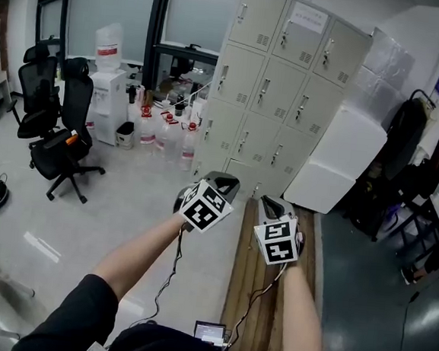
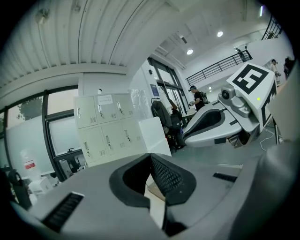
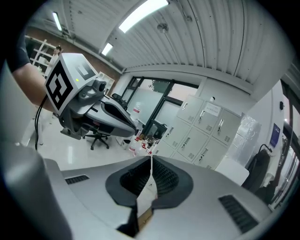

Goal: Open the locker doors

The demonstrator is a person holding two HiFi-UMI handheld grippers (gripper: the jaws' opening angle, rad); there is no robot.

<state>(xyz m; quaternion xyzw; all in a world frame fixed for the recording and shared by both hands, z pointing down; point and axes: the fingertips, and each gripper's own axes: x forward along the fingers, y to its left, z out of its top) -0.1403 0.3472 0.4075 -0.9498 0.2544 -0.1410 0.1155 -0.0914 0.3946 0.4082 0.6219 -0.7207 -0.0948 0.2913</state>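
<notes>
A beige bank of lockers (image 1: 281, 84) stands against the far wall, three columns wide, every door closed with its handle showing. My left gripper (image 1: 223, 177) and right gripper (image 1: 272, 202) are held side by side well short of it, nothing touching. In the left gripper view the lockers (image 2: 105, 126) sit far off to the left; the jaws (image 2: 150, 155) meet with nothing between them. Seen from the right gripper view, the lockers (image 3: 201, 136) are ahead to the right, and its jaws (image 3: 151, 160) are shut and empty.
Large white blocks (image 1: 336, 154) lean against the lockers' right side. Bottles (image 1: 166, 132) stand on the floor at their left, beside a water dispenser (image 1: 107, 85) and two black office chairs (image 1: 56, 118). A wooden plank (image 1: 265, 305) runs under my right arm.
</notes>
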